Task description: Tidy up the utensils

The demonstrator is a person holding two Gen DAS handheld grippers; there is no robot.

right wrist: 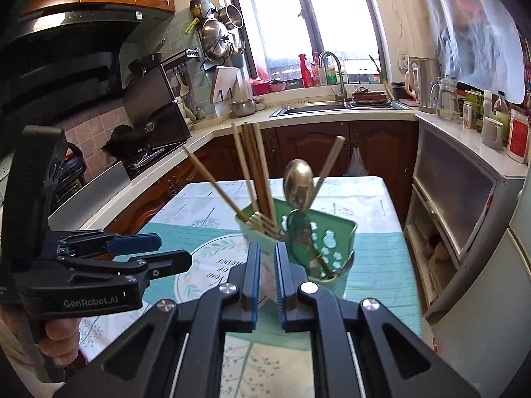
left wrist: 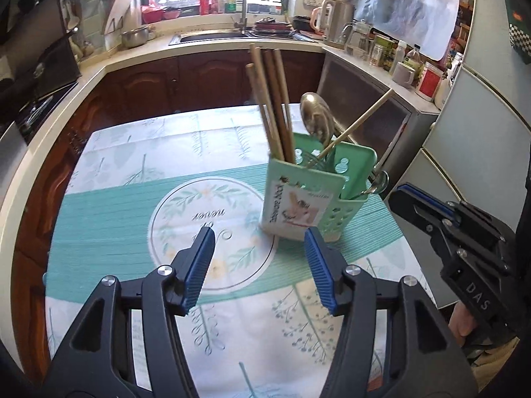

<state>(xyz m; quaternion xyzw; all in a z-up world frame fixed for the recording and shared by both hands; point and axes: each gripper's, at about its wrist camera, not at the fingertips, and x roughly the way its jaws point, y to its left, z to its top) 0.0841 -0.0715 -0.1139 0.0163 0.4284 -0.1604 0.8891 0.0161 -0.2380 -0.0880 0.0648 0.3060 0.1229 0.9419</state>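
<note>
The green holder [left wrist: 318, 195] keeps chopsticks [left wrist: 272, 106] and spoon [left wrist: 317, 116] upright. The left gripper [left wrist: 259, 258] is apart and empty. The right gripper [right wrist: 268, 265] is nearly together, holding nothing.

Green perforated utensil holder [left wrist: 345, 212] upright on tabletop [left wrist: 132, 199], pale label on one face. Brown chopsticks [left wrist: 272, 99] bunched upright in one compartment. Metal spoon [left wrist: 317, 116] bowl-up beside them; pale chopstick [left wrist: 361, 122] leaning outward. Second spoon [left wrist: 378, 182] hanging outside wall.

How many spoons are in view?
2 visible. One large spoon stands bowl-up in the green holder. A smaller spoon pokes its bowl out at the holder's right side. More may be hidden inside.
</note>
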